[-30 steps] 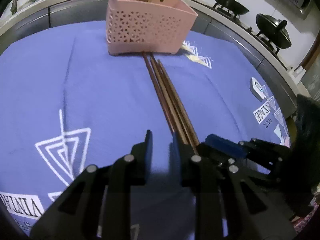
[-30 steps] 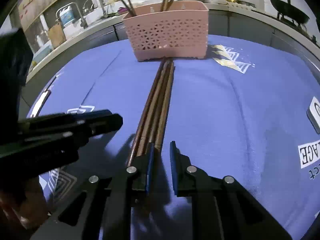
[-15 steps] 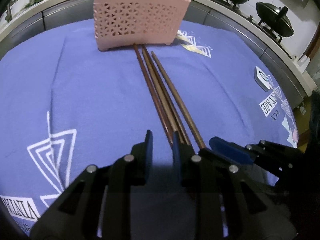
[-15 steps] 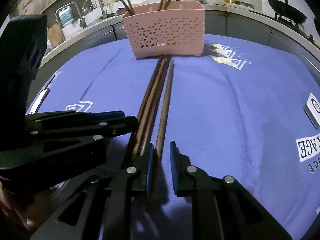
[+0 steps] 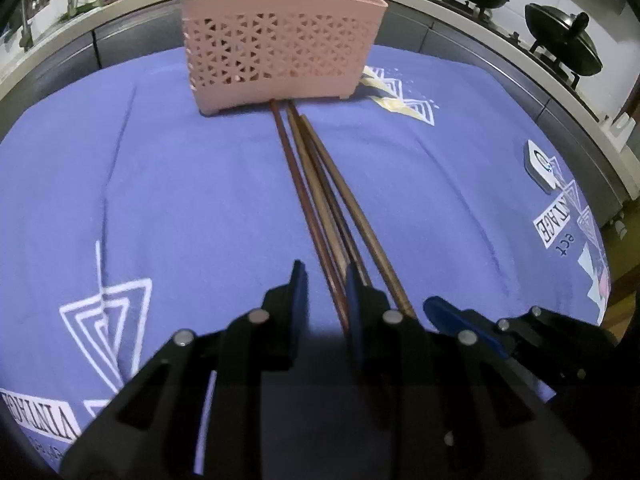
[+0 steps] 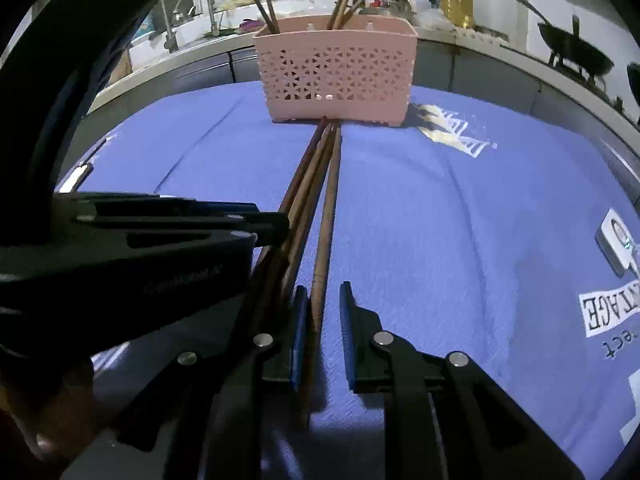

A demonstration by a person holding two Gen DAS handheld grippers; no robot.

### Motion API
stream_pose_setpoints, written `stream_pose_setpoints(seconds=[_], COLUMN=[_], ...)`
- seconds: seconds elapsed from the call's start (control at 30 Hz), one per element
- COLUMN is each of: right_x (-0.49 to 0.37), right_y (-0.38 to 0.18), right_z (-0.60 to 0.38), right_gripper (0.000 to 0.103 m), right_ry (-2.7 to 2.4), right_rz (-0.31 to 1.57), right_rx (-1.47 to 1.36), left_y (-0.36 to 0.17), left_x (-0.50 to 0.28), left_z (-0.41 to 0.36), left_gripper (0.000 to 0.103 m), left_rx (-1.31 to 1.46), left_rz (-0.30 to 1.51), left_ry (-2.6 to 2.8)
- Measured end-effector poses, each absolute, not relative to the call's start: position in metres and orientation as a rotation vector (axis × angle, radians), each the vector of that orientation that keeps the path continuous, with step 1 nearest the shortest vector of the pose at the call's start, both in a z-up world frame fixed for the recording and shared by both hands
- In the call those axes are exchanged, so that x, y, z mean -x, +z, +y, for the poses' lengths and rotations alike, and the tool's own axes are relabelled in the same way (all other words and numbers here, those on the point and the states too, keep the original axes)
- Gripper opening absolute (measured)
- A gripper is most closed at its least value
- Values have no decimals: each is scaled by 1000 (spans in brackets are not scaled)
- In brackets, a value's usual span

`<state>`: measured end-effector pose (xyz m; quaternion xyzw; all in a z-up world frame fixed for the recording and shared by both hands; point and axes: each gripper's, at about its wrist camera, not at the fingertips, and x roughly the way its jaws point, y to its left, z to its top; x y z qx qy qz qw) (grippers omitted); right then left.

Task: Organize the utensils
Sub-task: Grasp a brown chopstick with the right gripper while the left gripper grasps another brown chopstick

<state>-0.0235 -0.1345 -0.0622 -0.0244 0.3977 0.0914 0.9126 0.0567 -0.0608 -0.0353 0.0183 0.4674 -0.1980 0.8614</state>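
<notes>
Several brown chopsticks point(image 5: 316, 188) lie in a bundle on the blue cloth, their far ends touching the pink perforated utensil basket point(image 5: 280, 36). The bundle point(image 6: 316, 184) and the basket point(image 6: 334, 68) also show in the right wrist view. The basket holds a few upright chopsticks. My left gripper point(image 5: 326, 292) is open, low over the near ends, with the leftmost stick between its jaws. My right gripper point(image 6: 323, 312) is open, with the rightmost chopstick point(image 6: 326, 236) between its jaws. The two grippers sit side by side.
The blue printed cloth point(image 5: 160, 184) covers the table. A small white device point(image 5: 540, 164) lies at the right. Black woks point(image 5: 560, 40) stand on a stove behind, and a sink with a tap point(image 6: 192, 12) is at the back left.
Both grippers have slid forward along the chopsticks toward the basket. One chopstick has split off to the right of the bundle and now lies between the right gripper's jaws.
</notes>
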Motion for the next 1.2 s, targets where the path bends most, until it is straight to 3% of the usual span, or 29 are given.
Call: stream_pose_setpoints(seconds=[0.07,0.17,0.63,1.2], right_x=[23,22,37,29], right_y=[-62,-61,-62,-63], right_z=[-137,-144,-158,-159], right_gripper=[13,7,7,8], right_ry=[183,173,159,170], right_rz=[817,829,865,883], right_rx=[43,11,-35,-74], left_y=[-36,-36,-41,-33], left_x=[-56,-55,-20,-55], left_z=[-59,-50,33,-1], left_gripper=[10,9,8,8], left_rx=[-44,-40,71,-29], left_rz=[981,985,1019,1015], left_ry=[-425,-432,-380,-279])
